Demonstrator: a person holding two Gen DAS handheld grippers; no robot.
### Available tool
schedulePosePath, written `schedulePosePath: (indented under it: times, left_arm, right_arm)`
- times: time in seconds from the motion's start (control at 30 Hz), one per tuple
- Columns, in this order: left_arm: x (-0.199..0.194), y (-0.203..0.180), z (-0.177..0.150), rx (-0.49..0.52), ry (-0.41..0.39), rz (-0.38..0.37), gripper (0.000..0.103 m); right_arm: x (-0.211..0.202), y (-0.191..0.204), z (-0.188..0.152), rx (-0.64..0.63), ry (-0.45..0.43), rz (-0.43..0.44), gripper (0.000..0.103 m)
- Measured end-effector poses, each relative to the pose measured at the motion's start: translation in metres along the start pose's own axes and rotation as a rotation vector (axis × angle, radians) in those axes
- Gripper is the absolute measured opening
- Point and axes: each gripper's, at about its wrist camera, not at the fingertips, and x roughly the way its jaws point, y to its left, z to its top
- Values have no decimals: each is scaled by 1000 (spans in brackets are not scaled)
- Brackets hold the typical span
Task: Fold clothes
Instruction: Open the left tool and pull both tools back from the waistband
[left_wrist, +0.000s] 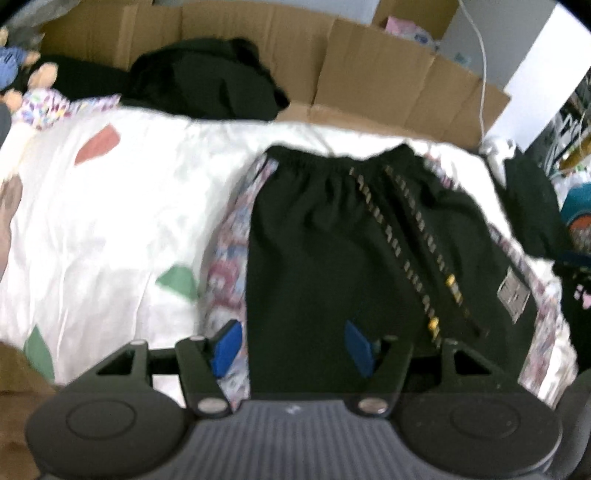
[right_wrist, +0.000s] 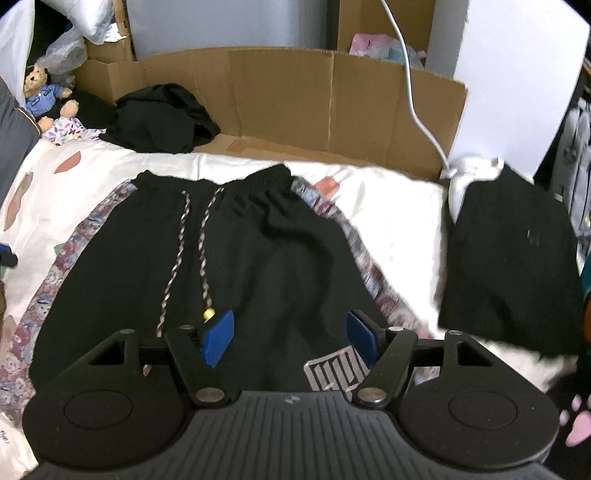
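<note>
Currently the black shorts lie spread flat on the bed, waistband away. Both the left claw and right claw hover spread wide, holding nothing. The loose drawstrings could snag a finger, and thick fabric may slip or bunch in a shallow pinch.

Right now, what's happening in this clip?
A person holds two grippers over black drawstring shorts with patterned side stripes, laid flat on a white bedsheet. The left gripper and right gripper are both open, gripping nothing. No fold is made yet. A folded black garment lies to the right.
</note>
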Motion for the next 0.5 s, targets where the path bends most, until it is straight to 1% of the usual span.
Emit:
schedulePosePath:
  times: [0.17, 0.3, 0.5]
  left_arm:
    - [3, 16, -19, -18, 28, -18, 65]
    - [4, 20, -28, -8, 43, -6, 65]
    - [4, 28, -40, 7, 63, 9, 65]
  right_arm:
    - [-4, 17, -21, -21, 22, -1, 73]
    - [-8, 31, -32, -36, 31, 7, 73]
    - [-12, 42, -46, -19, 37, 37, 73]
